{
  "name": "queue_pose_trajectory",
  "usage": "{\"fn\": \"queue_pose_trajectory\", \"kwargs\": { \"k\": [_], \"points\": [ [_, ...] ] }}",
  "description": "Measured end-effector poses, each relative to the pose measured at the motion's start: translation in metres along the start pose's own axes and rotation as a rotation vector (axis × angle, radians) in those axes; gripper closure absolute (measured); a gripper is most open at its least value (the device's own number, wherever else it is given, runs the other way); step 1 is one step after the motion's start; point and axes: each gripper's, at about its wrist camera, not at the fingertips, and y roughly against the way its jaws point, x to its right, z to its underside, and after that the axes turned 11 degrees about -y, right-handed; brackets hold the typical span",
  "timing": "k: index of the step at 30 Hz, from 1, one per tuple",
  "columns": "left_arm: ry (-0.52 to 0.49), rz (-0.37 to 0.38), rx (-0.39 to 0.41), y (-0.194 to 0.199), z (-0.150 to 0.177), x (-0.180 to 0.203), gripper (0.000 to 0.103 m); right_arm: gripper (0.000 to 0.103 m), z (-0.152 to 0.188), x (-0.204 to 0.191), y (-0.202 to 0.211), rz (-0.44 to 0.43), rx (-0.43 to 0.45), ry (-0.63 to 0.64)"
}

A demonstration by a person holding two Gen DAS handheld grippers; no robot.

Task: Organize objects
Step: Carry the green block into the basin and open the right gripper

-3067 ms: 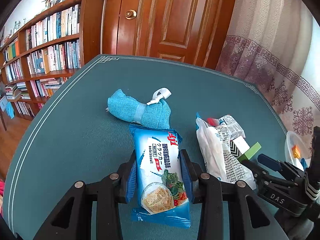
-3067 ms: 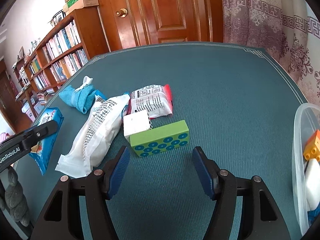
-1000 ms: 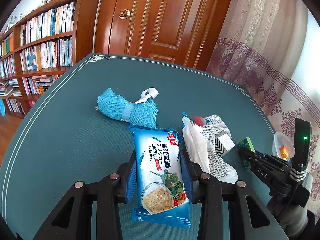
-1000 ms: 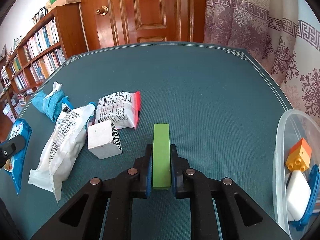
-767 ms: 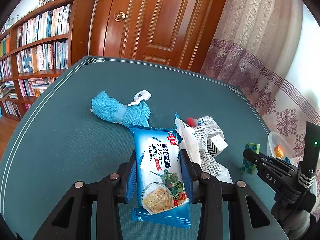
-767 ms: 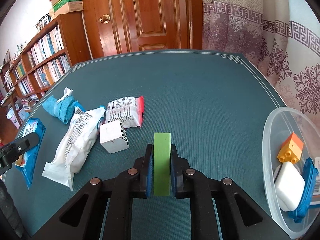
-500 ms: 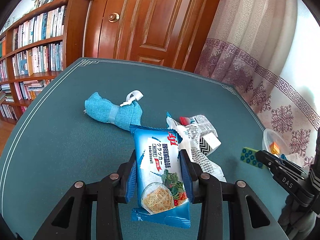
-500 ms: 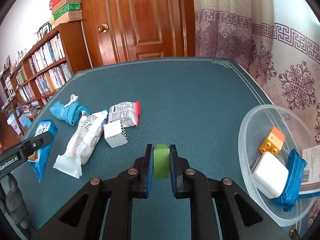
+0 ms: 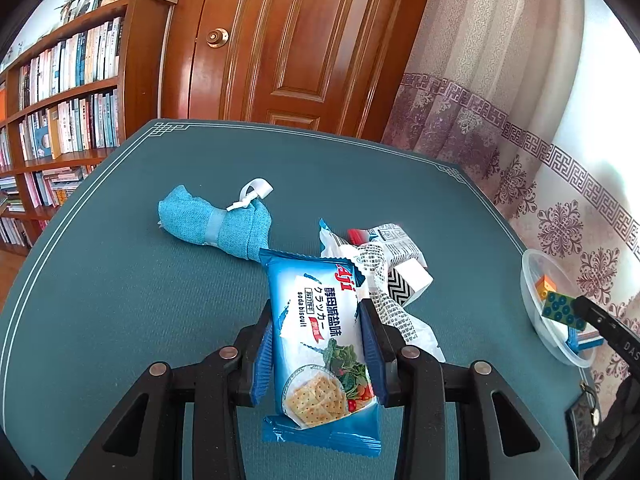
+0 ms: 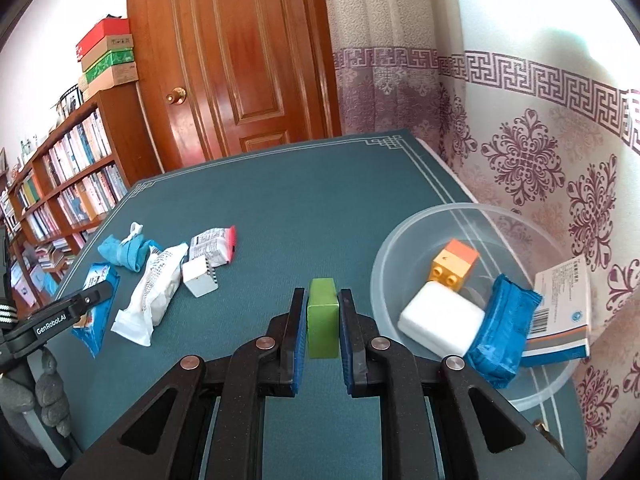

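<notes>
Right gripper (image 10: 322, 326) pinches rigid light green block (image 10: 322, 322) by flat sides; left gripper (image 9: 316, 350) squeezes crushable cracker pack (image 9: 320, 336) mid-body.

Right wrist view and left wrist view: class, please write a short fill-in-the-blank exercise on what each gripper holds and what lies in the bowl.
1. The right gripper is shut on a ____ block.
2. The left gripper is shut on a packet of soda ____.
3. The orange toy brick lies inside the clear plastic ____.

Missing words: green; biscuits; bowl
</notes>
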Motion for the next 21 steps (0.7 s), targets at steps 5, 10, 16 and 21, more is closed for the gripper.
{"fn": "queue_pose_trajectory", "kwargs": {
  "k": [5,10,16,21],
  "points": [
    [-0.004,0.0,0.0,0.0,0.0,0.001,0.062,0.088,-0.014,0.026,0.01,0.067,0.057,-0.052],
    [-0.007,-0.001,-0.003,-0.001,0.001,0.002,0.062,0.088,-0.023,0.052,0.012,0.15,0.11,-0.087],
    [-0.015,-0.004,-0.006,-0.002,0.002,0.004,0.062,0.088,-0.03,0.085,0.0,0.234,0.126,-0.143],
    [-0.022,-0.007,-0.012,-0.003,0.003,0.005,0.062,0.087,-0.034,0.101,-0.018,0.229,0.083,-0.174]
  ]
}}
